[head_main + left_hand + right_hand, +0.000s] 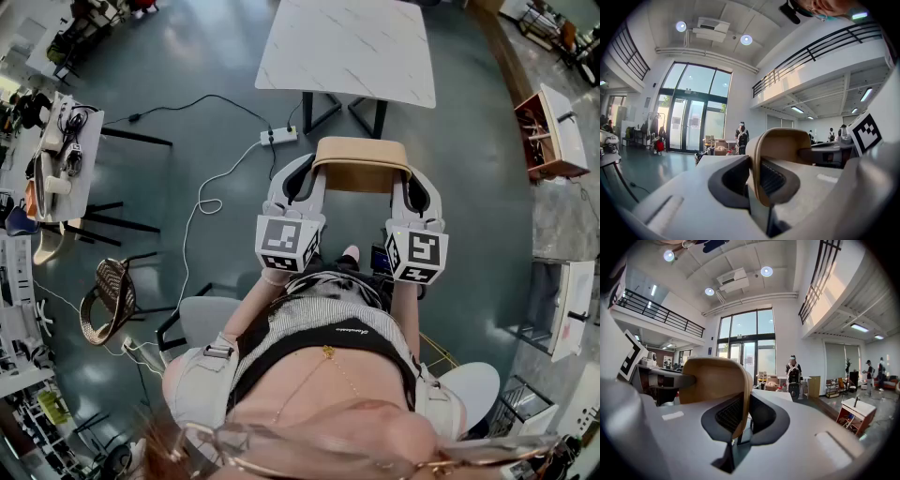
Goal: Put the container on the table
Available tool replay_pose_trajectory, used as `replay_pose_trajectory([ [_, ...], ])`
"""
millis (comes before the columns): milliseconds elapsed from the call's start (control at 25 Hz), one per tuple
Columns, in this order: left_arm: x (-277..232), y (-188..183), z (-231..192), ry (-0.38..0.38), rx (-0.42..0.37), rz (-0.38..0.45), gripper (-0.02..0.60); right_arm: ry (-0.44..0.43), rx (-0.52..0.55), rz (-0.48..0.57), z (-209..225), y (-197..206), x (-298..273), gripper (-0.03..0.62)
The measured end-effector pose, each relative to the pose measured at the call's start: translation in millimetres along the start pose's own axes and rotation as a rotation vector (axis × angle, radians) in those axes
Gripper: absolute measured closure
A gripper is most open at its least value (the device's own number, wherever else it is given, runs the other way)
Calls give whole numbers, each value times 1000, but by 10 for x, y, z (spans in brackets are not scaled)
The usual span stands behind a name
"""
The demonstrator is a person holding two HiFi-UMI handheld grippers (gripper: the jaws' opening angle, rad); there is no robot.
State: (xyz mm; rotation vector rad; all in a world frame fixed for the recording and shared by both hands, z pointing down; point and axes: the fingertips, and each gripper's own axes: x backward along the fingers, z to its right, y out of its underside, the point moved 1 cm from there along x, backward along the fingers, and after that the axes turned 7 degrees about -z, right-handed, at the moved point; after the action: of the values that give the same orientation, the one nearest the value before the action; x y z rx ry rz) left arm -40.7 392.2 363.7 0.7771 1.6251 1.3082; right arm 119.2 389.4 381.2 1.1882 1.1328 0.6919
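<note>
A tan, rounded container [361,176] hangs in the air in front of me, held between both grippers. My left gripper [312,176] is shut on the container's left wall [783,140], and the rim is pinched between its dark pads [733,180]. On the opposite side, my right gripper [409,180] is shut on the right wall [712,376]. The white marble table [347,47] stands a short way ahead, beyond the container, and its near edge [776,395] shows past the jaws. The inside of the container is hidden.
A power strip [279,137] with a white cable lies on the grey floor between me and the table. A wicker chair [108,292] and a cluttered desk [67,155] stand at the left, an open wooden box [548,131] at the right. A person [793,373] stands far off.
</note>
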Motion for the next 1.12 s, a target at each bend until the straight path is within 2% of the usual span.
replay_pose_trajectory([
  [1120, -161, 7, 243, -93, 16, -7, 542, -99, 41, 8, 312, 8, -53, 537],
])
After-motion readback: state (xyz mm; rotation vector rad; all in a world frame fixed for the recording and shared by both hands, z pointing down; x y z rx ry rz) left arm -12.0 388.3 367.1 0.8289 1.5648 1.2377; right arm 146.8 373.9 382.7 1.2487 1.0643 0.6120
